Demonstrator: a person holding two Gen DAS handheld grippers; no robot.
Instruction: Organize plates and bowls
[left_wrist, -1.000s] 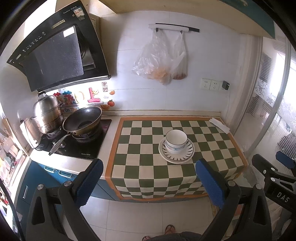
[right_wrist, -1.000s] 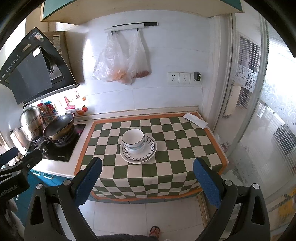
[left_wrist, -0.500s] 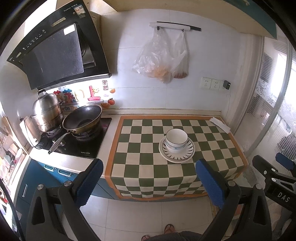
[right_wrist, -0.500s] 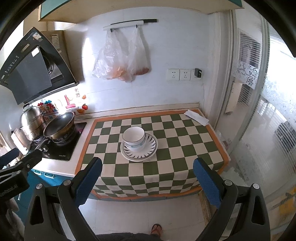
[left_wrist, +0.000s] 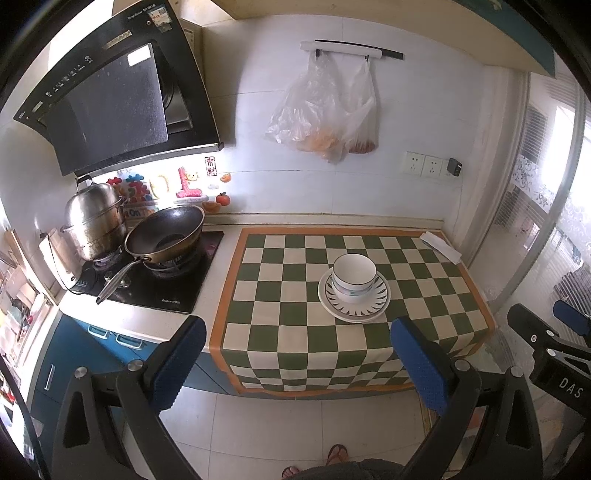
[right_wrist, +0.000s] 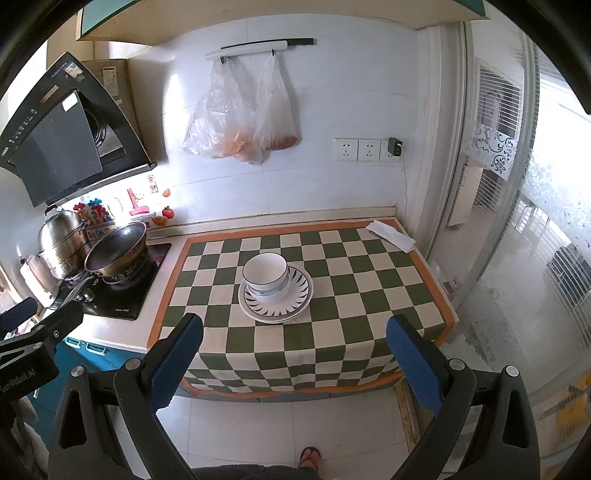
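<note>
On the bench (right_wrist: 369, 280), bowl (right_wrist: 265, 275) is stacked on plate (right_wrist: 275, 295); fragile, slick, best gripped by rim; both claws (left_wrist: 297, 352) (right_wrist: 293, 350) held wide open, empty.

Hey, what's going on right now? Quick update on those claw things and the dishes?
Left gripper open, empty. Right gripper open, empty. Bowl sits on plate, on checkered cloth. Nothing in the way.

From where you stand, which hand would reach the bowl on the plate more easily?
Probably the right gripper: the bowl sits nearly centred ahead of it. For the left gripper it lies off to the right. Both are open and well short of the counter.
</note>
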